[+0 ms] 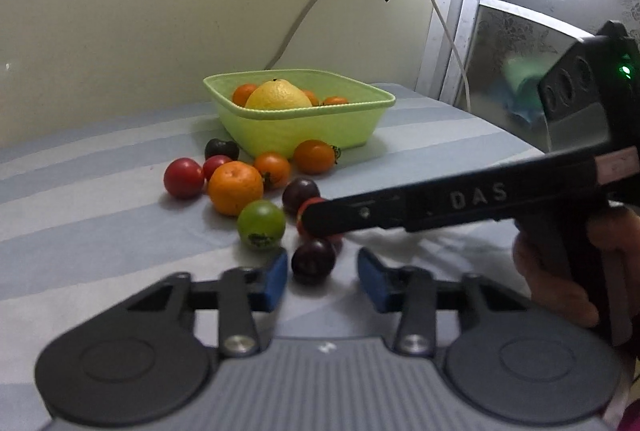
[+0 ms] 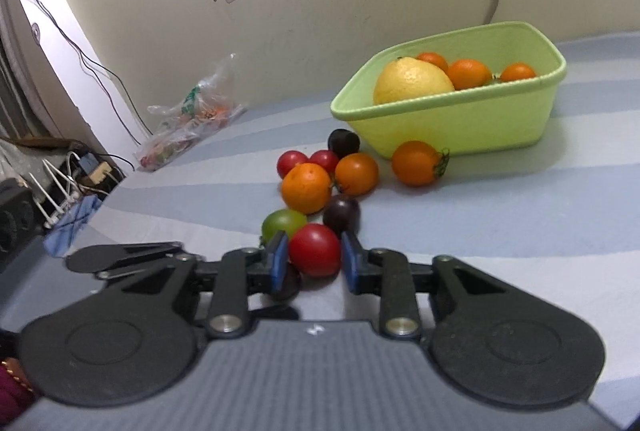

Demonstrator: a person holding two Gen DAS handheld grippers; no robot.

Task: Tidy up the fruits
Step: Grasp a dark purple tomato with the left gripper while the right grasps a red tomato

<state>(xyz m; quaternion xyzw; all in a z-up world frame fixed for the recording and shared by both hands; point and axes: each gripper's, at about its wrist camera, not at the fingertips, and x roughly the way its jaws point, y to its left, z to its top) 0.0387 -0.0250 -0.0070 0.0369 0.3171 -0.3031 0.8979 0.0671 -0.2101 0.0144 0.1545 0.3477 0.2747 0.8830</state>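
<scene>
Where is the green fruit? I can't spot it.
In the left wrist view, the green fruit lies on the striped cloth, just in front of the big orange.

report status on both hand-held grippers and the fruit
Right hand-held gripper shut on round red tomato. Left hand-held gripper open, small dark purple tomato between pads, untouched. Round green tomato close beside both.

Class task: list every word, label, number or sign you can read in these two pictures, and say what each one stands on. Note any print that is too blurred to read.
"DAS": pale raised letters on the black side of the right hand-held gripper, seen from the left wrist camera.
Plastic bag by the wall: green and orange print, too blurred to read.
Small white mark on each grey gripper body: a logo, not readable text.
Nothing else carries readable text.
</scene>
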